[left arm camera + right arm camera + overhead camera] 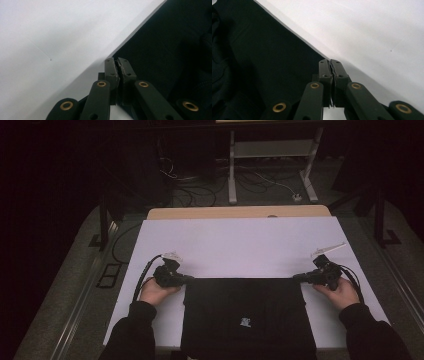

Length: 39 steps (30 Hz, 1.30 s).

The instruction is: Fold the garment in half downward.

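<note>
A black garment [247, 315] with a small white logo [245, 321] lies folded flat on the white sheet [240, 245] at the near side of the table. My left gripper [187, 278] is at its far left corner, my right gripper [296, 278] at its far right corner. In the left gripper view the jaws [116, 60] are pressed together right on the corner of the dark cloth [162, 45]. In the right gripper view the jaws [330, 60] are likewise shut at the edge of the cloth [262, 50]. A hand in a dark sleeve holds each gripper.
The white sheet stretches bare beyond the garment to a wooden table edge [240, 212]. Behind the table, cables [200, 185] lie on the floor beside a white frame leg [232, 170]. The garment's near edge reaches the table's front edge.
</note>
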{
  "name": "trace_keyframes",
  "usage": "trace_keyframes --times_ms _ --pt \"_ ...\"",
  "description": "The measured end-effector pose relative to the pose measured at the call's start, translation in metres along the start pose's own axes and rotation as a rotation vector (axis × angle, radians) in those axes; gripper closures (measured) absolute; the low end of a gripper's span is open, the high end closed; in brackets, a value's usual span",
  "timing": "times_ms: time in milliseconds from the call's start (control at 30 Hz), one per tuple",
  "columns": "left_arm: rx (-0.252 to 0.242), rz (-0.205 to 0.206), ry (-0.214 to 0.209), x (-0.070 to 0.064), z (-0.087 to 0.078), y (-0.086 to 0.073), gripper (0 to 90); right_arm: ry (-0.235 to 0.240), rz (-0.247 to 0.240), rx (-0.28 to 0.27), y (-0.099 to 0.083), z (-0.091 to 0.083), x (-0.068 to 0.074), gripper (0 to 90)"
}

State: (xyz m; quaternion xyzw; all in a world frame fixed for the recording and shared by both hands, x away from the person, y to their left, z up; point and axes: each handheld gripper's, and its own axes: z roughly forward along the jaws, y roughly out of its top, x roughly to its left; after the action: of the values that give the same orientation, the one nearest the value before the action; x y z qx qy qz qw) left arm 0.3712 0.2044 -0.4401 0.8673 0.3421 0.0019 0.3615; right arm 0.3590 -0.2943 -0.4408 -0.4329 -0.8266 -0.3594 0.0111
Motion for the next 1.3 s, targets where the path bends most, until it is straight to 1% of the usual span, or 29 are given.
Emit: trace_keyframes --times_ms 67,167,200,267,300,367,467,533,567,633,700,800,833,867,933,1100,1300 --pt "-0.001 0.006 0.013 -0.002 -0.002 0.001 86.3 -0.005 0.001 -0.004 0.0 -0.002 0.001 87.0" --pt "-0.024 0.015 0.031 -0.007 -0.007 0.002 86.5 -0.016 -0.006 -0.004 0.0 -0.004 0.004 87.5" --pt "-0.025 0.023 0.038 -0.008 -0.009 0.002 86.5 -0.022 -0.007 -0.002 -0.001 -0.004 0.005 87.6" --pt "-0.034 0.031 0.055 -0.011 -0.011 0.003 86.5 -0.032 -0.001 0.005 -0.001 -0.004 0.006 87.7" --pt "-0.03 0.041 0.07 -0.013 -0.012 0.003 86.5 -0.038 0.0 0.004 -0.001 -0.004 0.007 87.7" --pt "-0.026 0.06 0.096 -0.016 -0.013 0.004 86.5 -0.053 0.009 -0.004 0.0 -0.005 0.008 87.7" --pt "-0.031 0.07 0.113 -0.017 -0.014 0.005 86.5 -0.076 0.023 -0.03 0.001 -0.008 0.01 87.7" --pt "-0.041 0.061 0.123 -0.017 -0.014 0.005 86.5 -0.1 0.028 -0.047 0.002 -0.01 0.01 87.7" --pt "-0.031 0.061 0.122 -0.016 -0.016 0.006 86.5 -0.113 0.048 -0.055 0.003 -0.01 0.011 87.7" --pt "-0.037 0.052 0.128 -0.016 -0.017 0.007 86.5 -0.126 0.045 -0.056 0.004 -0.01 0.012 87.7" --pt "-0.043 0.053 0.131 -0.016 -0.017 0.009 86.5 -0.138 0.048 -0.06 0.006 -0.009 0.013 87.7" --pt "-0.035 0.067 0.145 -0.014 -0.018 0.012 86.5 -0.14 0.051 -0.072 0.008 -0.01 0.013 87.7" --pt "-0.038 0.065 0.148 -0.013 -0.018 0.013 86.5 -0.14 0.057 -0.075 0.008 -0.01 0.013 87.8" --pt "-0.043 0.059 0.148 -0.011 -0.017 0.014 86.6 -0.146 0.052 -0.076 0.009 -0.011 0.012 87.7" --pt "-0.037 0.056 0.157 -0.007 -0.017 0.016 86.6 -0.148 0.058 -0.086 0.012 -0.013 0.011 87.7" --pt "-0.064 0.028 0.156 0.002 -0.019 0.024 86.6 -0.158 0.056 -0.115 0.018 -0.019 0.009 87.7" --pt "-0.069 0.024 0.165 0.004 -0.021 0.032 86.6 -0.141 0.064 -0.138 0.023 -0.023 0.005 87.7"
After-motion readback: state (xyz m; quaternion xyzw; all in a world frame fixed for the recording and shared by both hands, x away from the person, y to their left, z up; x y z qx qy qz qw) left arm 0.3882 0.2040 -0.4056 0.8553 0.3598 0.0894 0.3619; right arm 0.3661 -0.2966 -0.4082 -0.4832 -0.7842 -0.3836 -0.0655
